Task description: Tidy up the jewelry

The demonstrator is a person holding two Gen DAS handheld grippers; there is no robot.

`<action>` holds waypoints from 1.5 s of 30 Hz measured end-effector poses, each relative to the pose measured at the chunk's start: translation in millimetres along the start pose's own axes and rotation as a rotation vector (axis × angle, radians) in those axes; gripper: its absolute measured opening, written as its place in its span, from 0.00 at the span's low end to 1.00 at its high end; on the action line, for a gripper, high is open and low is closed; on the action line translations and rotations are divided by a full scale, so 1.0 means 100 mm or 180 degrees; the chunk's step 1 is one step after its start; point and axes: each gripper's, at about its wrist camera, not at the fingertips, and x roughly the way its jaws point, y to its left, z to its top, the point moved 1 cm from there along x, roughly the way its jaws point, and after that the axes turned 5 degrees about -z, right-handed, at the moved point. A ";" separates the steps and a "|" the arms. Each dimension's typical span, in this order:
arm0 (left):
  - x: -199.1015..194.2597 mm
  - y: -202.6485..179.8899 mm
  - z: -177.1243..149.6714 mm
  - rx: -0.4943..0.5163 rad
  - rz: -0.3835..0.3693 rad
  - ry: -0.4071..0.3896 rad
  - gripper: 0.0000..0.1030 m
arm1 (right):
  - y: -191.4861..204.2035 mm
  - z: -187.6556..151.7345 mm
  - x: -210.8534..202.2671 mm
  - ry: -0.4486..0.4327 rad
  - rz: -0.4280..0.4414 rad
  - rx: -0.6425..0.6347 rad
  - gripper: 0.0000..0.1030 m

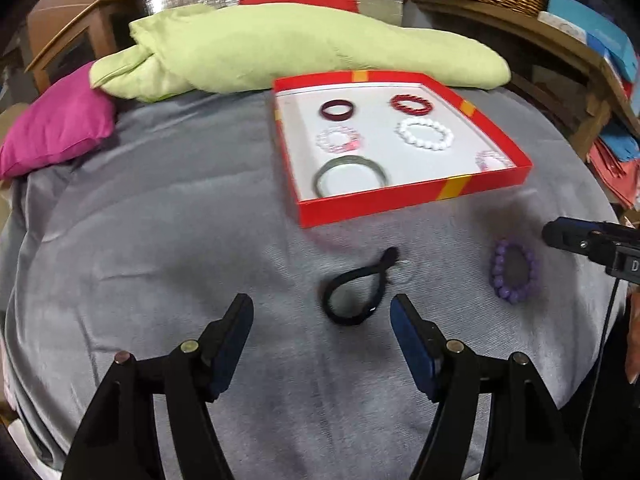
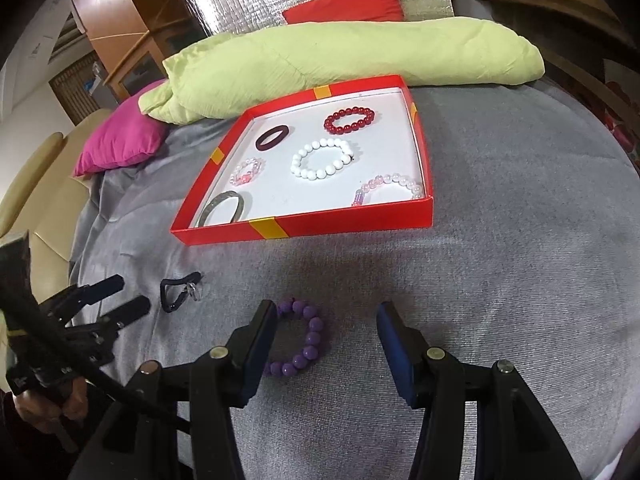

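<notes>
Near the red tray (image 2: 340,226), on the grey blanket (image 2: 500,280), lie a black band (image 1: 354,294) and a purple bead bracelet (image 2: 302,340); the left gripper (image 1: 322,318) and right gripper (image 2: 326,326) both gape, grasping nothing.

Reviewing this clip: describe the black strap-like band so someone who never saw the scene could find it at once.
Start at the red tray on the grey blanket. On the cloth in front of the tray's near wall lie two loose pieces, and the black band is the one just ahead of the left gripper, whose jaws are open. Unlike the purple bead bracelet beside it, it is a smooth flat loop, not beads.
</notes>
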 end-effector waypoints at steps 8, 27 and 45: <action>0.16 -0.04 0.02 -0.0097 -0.0223 0.0126 0.70 | -0.01 -0.02 -0.01 0.0030 0.0069 -0.0008 0.54; 0.23 -0.01 -0.01 -0.0186 -0.0380 0.0120 0.70 | -0.04 -0.05 0.11 0.0220 0.0007 0.0090 0.48; 0.31 -0.14 0.00 -0.0066 -0.0308 0.0164 0.33 | 0.18 -0.14 0.24 0.0218 -0.0258 -0.0381 0.14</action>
